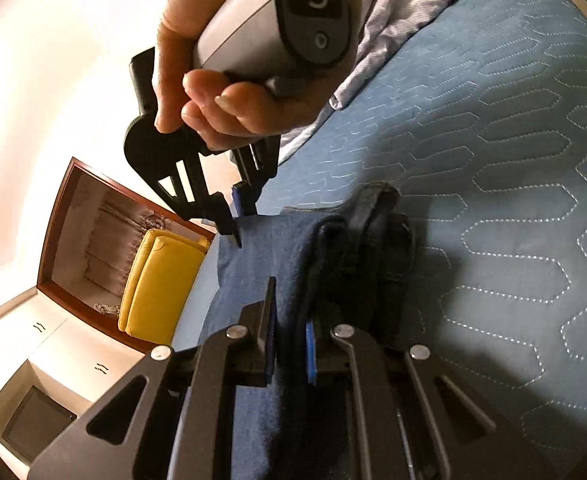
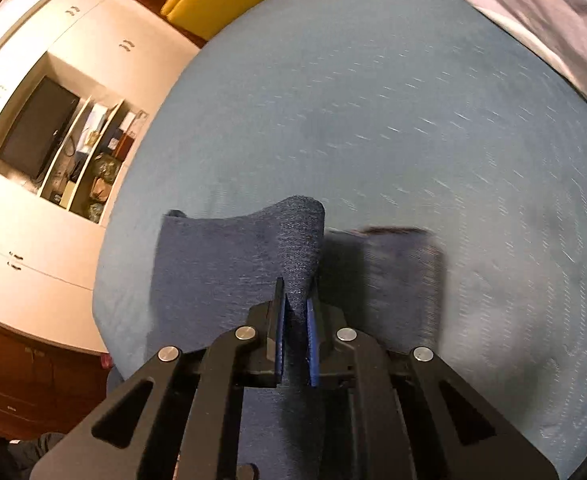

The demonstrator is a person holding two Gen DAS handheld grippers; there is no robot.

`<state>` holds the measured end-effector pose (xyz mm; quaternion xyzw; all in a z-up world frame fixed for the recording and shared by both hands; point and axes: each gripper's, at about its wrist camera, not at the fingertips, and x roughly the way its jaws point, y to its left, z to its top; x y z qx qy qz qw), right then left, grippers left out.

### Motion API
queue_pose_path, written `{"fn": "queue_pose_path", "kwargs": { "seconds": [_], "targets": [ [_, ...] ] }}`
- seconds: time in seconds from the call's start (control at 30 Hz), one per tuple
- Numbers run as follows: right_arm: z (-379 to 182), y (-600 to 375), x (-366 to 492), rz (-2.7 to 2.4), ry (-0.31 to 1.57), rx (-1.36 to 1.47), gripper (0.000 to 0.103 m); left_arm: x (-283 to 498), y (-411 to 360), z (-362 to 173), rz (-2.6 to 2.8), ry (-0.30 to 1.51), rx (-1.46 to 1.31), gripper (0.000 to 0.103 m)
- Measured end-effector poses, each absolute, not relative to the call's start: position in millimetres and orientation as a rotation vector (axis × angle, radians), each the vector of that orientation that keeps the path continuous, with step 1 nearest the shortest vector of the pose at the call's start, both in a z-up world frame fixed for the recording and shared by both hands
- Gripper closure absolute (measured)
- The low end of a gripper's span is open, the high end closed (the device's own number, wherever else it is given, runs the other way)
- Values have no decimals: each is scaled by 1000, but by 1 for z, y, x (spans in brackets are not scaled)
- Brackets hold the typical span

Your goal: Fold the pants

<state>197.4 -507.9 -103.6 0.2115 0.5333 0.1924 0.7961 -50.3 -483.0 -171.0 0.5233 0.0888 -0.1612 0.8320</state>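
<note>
Dark blue pants lie on the light blue quilted bed, their darker waistband bunched just ahead of my left gripper. That gripper is shut on the pants, with the cloth running between its blue pads. A hand holds my right gripper at the far edge of the cloth. In the right wrist view my right gripper is shut on a raised fold of the pants, which stands up like a ridge from its jaws.
A crumpled grey sheet lies at the far side of the bed. A yellow seat stands beyond the bed's edge. A white cupboard with a dark screen and shelves faces the bed.
</note>
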Motion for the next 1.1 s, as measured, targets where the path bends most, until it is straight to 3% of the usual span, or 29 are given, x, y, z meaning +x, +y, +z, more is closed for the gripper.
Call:
{"fn": "queue_pose_path", "kwargs": {
  "seconds": [0.37, 0.53, 0.57, 0.63, 0.67, 0.7, 0.77, 0.93, 1.03, 1.1],
  "targets": [
    [-103, -519, 184, 424, 1102, 449, 94, -44, -480, -156, -350, 187, 1089, 92],
    [-109, -523, 182, 390, 1101, 432, 94, -43, -483, -175, -398, 249, 1098, 88],
    [-118, -523, 182, 371, 1115, 425, 94, -45, -480, -172, -410, 250, 1077, 82],
    [-126, -519, 179, 349, 1107, 392, 93, -48, -467, -158, -438, 256, 1002, 58],
    [-127, -518, 177, 323, 1092, 370, 92, -50, -459, -150, -462, 258, 967, 38],
    [-127, -518, 175, 294, 1080, 355, 87, -53, -448, -140, -495, 264, 915, 32],
    [-122, -519, 169, 238, 1060, 332, 72, -56, -414, -111, -542, 326, 771, 32],
    [-79, -531, 140, 53, 922, 277, 48, -2, -300, -51, -542, 510, 317, 36],
    [-52, -512, 114, -48, 832, 175, 48, 63, -268, -37, -502, 583, 228, 67],
    [-52, -486, 93, -129, 815, 127, 40, 111, -263, -33, -608, 687, 116, 84]
  ]
}}
